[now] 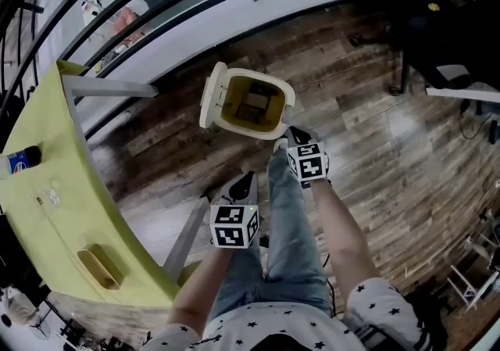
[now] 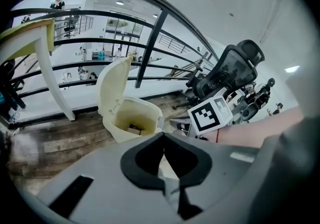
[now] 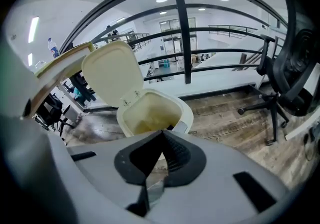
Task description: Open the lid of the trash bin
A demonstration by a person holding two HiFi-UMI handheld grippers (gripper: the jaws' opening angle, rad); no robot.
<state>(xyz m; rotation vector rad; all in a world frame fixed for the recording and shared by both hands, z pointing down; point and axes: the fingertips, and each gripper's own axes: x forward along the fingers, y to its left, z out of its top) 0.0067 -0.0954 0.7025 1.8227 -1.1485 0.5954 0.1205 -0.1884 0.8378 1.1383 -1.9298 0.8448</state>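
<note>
The cream plastic trash bin (image 1: pixel 258 76) stands on the wooden plank floor (image 1: pixel 375 146) before the black metal railing (image 1: pixel 156 9). Its hinged cream lid (image 1: pixel 211 95) is raised at its left side, and a small brown box (image 1: pixel 254 102) lies inside. The yellow-green table (image 1: pixel 47 209) is set to the left, with a blue-labelled bottle (image 1: pixel 22 159) at its left edge. The black office chair (image 1: pixel 437 21) stands far to the right. The right gripper (image 1: pixel 294 134) is held just beside the bin's near right corner, and the left gripper (image 1: pixel 247 180) is held nearer the person.

The trash bin (image 1: pixel 285 96) is cream, the table (image 1: pixel 78 201) yellow-green, the floor (image 1: pixel 375 154) brown-planked.
</note>
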